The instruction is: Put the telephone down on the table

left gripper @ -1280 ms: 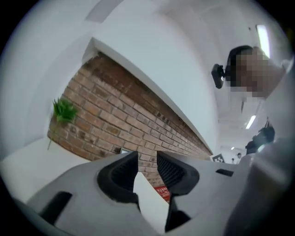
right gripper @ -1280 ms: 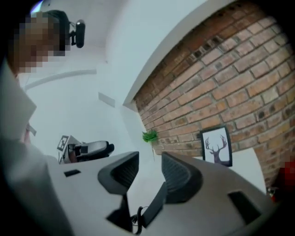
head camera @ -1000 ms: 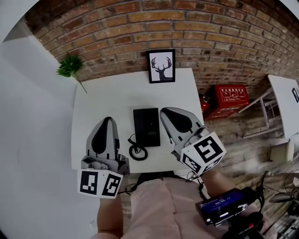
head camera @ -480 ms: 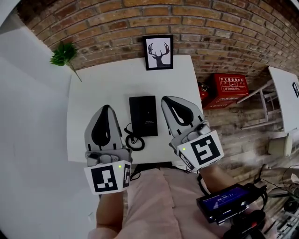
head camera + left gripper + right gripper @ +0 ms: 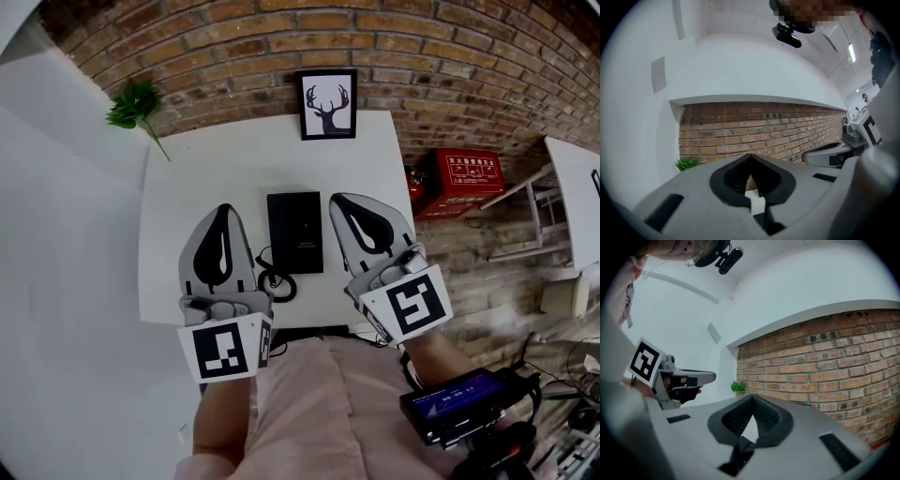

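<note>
The black telephone (image 5: 294, 232) lies flat on the white table (image 5: 216, 169), its coiled cord (image 5: 278, 284) trailing off the near edge. My left gripper (image 5: 223, 208) hovers just left of the phone, jaws shut with nothing between them. To the phone's right my right gripper (image 5: 338, 199) is also shut and empty. Neither touches the phone. In the left gripper view the closed jaws (image 5: 750, 155) point level at the brick wall. The right gripper view shows its jaws (image 5: 752, 396) closed, with the left gripper (image 5: 670, 380) off to the side.
A framed deer picture (image 5: 327, 104) leans on the brick wall at the table's back edge. A small green plant (image 5: 136, 103) stands at the back left corner. A red box (image 5: 466, 178) sits on the floor to the right, beside another white table (image 5: 577, 178).
The left gripper has rolled, so its marker cube now faces up squarely. The right gripper has stayed in place. The telephone has not moved on the table.
</note>
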Motion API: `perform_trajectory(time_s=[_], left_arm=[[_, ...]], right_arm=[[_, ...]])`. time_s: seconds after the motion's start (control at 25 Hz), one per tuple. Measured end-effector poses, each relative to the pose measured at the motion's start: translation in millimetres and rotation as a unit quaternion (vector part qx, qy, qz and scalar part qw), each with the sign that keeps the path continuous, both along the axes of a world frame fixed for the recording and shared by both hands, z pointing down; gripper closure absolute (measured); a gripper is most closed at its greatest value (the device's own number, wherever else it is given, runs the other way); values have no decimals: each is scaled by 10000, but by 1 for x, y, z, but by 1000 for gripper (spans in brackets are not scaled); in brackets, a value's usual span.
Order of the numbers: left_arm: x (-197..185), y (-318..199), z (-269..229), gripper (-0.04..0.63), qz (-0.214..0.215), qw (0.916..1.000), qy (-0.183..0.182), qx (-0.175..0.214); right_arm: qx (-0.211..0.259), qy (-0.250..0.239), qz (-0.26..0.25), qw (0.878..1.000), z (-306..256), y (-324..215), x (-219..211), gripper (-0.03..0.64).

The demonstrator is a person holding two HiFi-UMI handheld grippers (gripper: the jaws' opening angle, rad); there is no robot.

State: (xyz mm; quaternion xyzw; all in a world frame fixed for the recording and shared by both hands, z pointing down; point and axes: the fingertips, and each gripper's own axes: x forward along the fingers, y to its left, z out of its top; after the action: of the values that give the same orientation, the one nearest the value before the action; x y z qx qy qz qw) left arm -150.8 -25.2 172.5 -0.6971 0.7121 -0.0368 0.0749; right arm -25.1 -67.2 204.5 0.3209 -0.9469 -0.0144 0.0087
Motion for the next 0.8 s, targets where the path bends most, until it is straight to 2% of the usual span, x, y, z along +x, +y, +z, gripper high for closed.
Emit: perform_trajectory(time_s=[0.8], left_arm=[[9,-5,1,597,91,9998,-152,-61]], right_arm=[[-165,34,116,9998,0,-2,1,614]])
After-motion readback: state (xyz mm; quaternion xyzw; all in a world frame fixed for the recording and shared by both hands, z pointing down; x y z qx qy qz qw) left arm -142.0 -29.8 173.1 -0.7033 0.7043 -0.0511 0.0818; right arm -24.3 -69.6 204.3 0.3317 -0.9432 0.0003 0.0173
